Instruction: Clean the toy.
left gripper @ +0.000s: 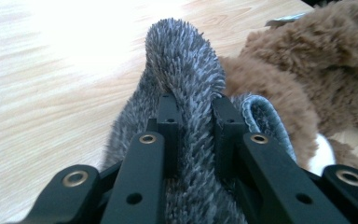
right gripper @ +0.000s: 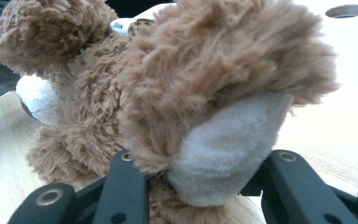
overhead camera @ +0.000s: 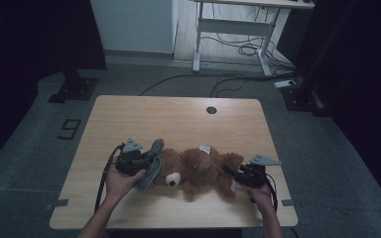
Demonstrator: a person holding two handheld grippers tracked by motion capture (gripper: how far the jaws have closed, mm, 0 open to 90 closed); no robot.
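A: Start nearest. What are the person's hands doing?

B: Both forearms come in from six o'clock. The left hand (overhead camera: 120, 179) carries the left tongs (overhead camera: 146, 159), and their jaws are clamped on a grey fuzzy cloth (overhead camera: 151, 166). In the left gripper view the grey fuzzy cloth (left gripper: 186, 116) is pinched between the two black jaws, its pile standing up past the tips toward twelve o'clock.

A: And the other side?

B: The right hand (overhead camera: 260, 194) carries the right tongs (overhead camera: 230, 174), closed on a foot of the brown teddy bear (overhead camera: 198, 171). In the right gripper view the pale sole of that foot (right gripper: 228, 144) sits squeezed between the jaws, with brown fur bulging above it.

A: Where does the bear lie?

B: On the wooden worktop (overhead camera: 178, 119), near the person's edge, stretched between the two tongs. Its head with the white muzzle (overhead camera: 172, 179) points toward nine o'clock, its legs toward three o'clock. The cloth touches the head at the nine o'clock end, and a white tag (overhead camera: 205, 148) shows at the bear's twelve o'clock side.

A: Farther back?

B: A round cable hole (overhead camera: 211, 110) sits in the worktop toward twelve o'clock. Beyond the worktop, cables (overhead camera: 238, 49) run across the floor under a white desk frame (overhead camera: 230, 25).
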